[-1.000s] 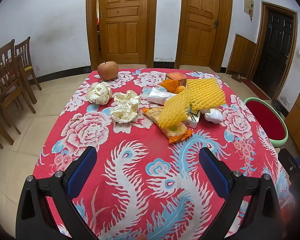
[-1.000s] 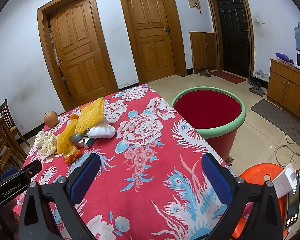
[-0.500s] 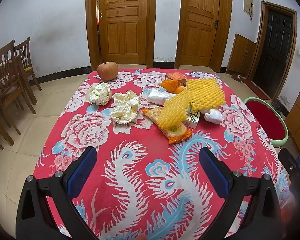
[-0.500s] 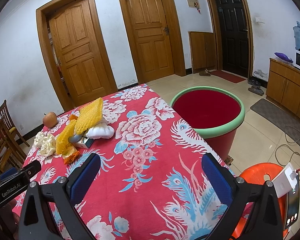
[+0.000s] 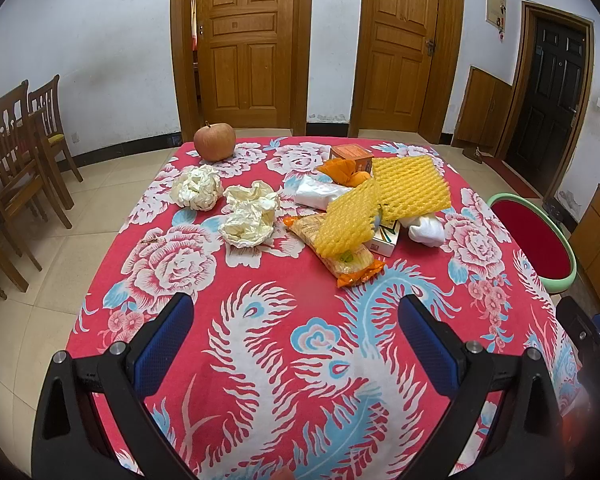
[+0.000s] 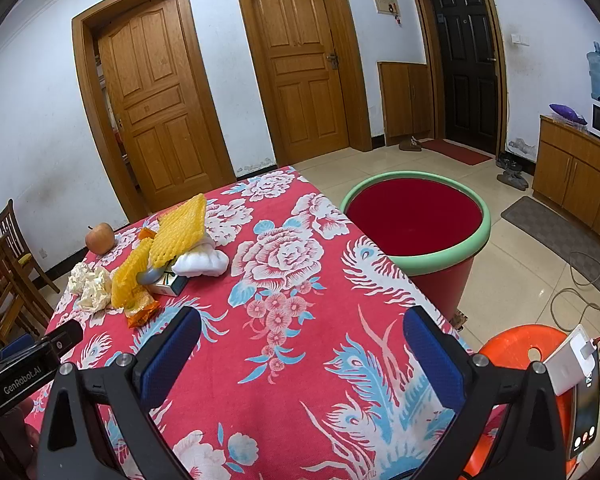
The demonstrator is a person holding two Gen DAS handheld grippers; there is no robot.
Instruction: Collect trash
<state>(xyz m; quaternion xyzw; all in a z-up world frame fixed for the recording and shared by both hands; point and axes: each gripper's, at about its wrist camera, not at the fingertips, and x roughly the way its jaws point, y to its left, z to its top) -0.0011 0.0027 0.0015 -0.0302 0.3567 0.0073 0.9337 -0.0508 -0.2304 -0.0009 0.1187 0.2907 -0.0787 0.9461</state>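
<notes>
Trash lies on the red flowered table [image 5: 284, 320]: two crumpled paper balls [image 5: 252, 220] [image 5: 198, 188], yellow foam nets [image 5: 408, 186] [image 5: 350, 220], an orange snack wrapper [image 5: 348, 266], a white crumpled bag [image 5: 426, 228], a small carton [image 5: 386, 238] and an orange box [image 5: 352, 156]. The red bin with a green rim [image 6: 416, 220] stands beside the table's right edge. My left gripper [image 5: 296, 320] hovers open over the near table, well short of the trash. My right gripper [image 6: 302, 332] is open above the table's near right part, nothing between its fingers.
An apple [image 5: 215, 142] sits at the far left corner of the table. Wooden chairs [image 5: 16, 160] stand to the left. An orange stool [image 6: 532, 364] with a phone and charger is at the near right. Cables lie on the floor [image 6: 580, 280].
The right wrist view has drifted slightly, so the bin and trash sit a little further left. The left gripper has not moved.
</notes>
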